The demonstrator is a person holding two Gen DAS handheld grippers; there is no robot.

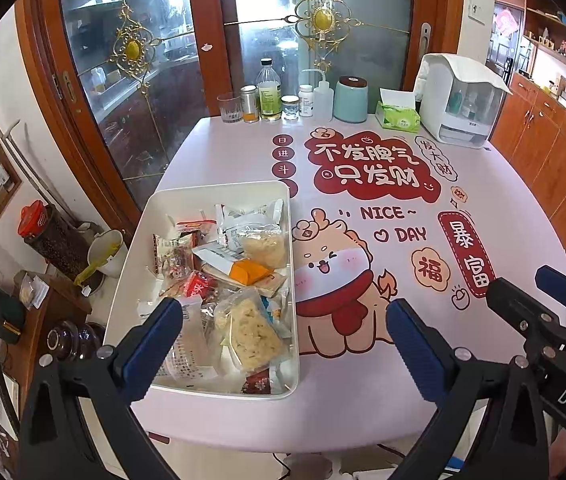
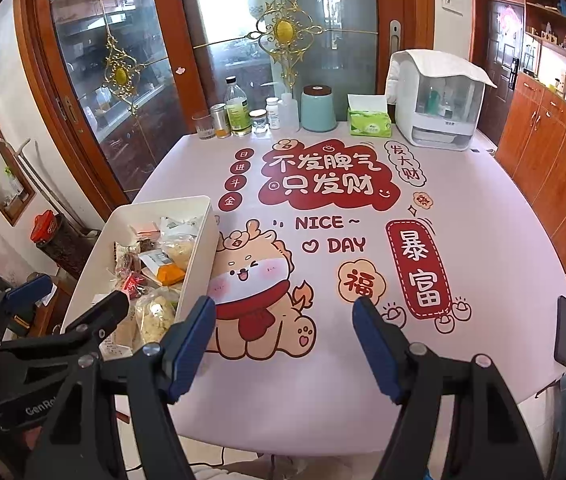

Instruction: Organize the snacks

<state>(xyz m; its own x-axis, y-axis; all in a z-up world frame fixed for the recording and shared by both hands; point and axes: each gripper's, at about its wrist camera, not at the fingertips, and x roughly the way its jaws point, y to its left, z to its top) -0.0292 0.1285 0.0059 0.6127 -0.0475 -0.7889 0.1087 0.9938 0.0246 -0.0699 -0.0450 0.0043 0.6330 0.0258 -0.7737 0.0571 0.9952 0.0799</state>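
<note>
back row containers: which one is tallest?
The clear glass bottle with the black cap and green label, holding yellowish liquid. It rises above the metal tin, white pill bottle, squeeze bottle and teal canister.

Pale pink tablecloth printed with red banners, white characters and a cream cartoon dragon in a red scarf. White plastic bin of multicoloured snack packets. Mint-green canister, brown lid.
</note>
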